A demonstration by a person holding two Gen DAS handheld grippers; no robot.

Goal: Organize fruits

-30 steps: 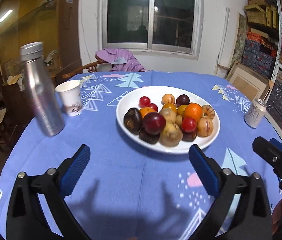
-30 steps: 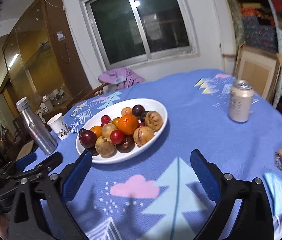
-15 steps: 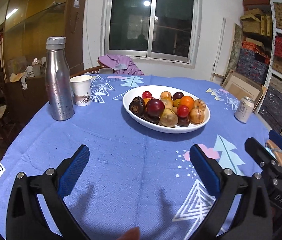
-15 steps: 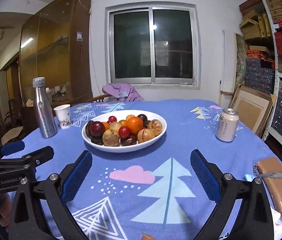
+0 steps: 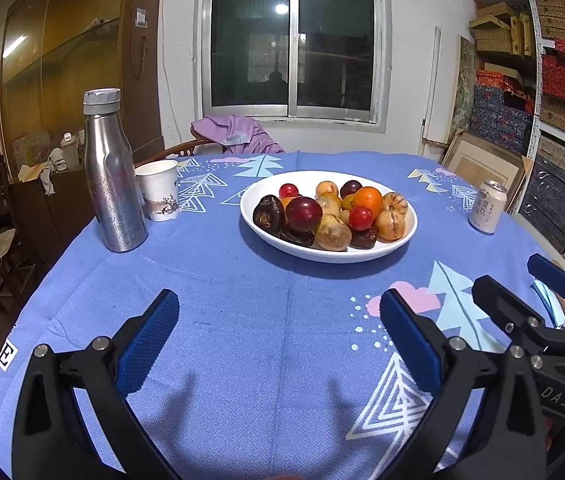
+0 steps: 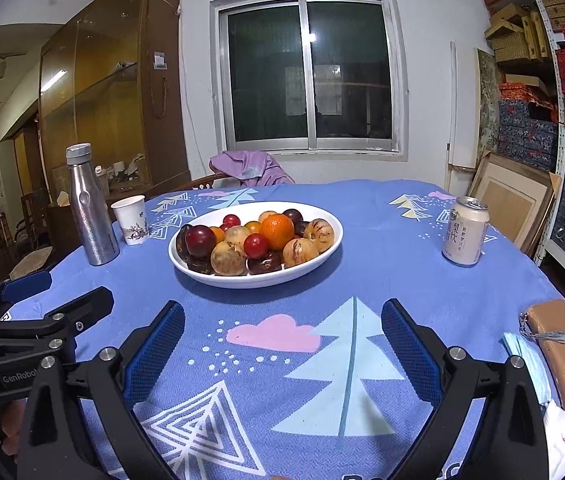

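Note:
A white plate (image 5: 396, 244) (image 6: 324, 254) heaped with several fruits stands in the middle of the round table. On it lie an orange (image 5: 367, 198) (image 6: 277, 231), dark red plums (image 5: 303, 213) (image 6: 200, 240), small red fruits (image 5: 360, 217) (image 6: 255, 245) and tan ones (image 5: 333, 236) (image 6: 227, 257). My left gripper (image 5: 278, 320) is open over the near cloth, well short of the plate, with nothing between its fingers. My right gripper (image 6: 282, 330) is open too, empty, over the tree print in front of the plate.
A steel bottle (image 5: 112, 172) (image 6: 89, 208) and a paper cup (image 5: 159, 190) (image 6: 132, 219) stand left of the plate, a drink can (image 5: 487, 207) (image 6: 464, 231) to its right. A brown packet (image 6: 562, 354) and a face mask (image 6: 526, 364) lie at the near right edge. A chair with purple cloth (image 5: 238, 136) sits behind.
Both grippers have pulled back and levelled out, so the plate now looks farther away and smaller. Both jaws stay open. Nothing on the table has moved.

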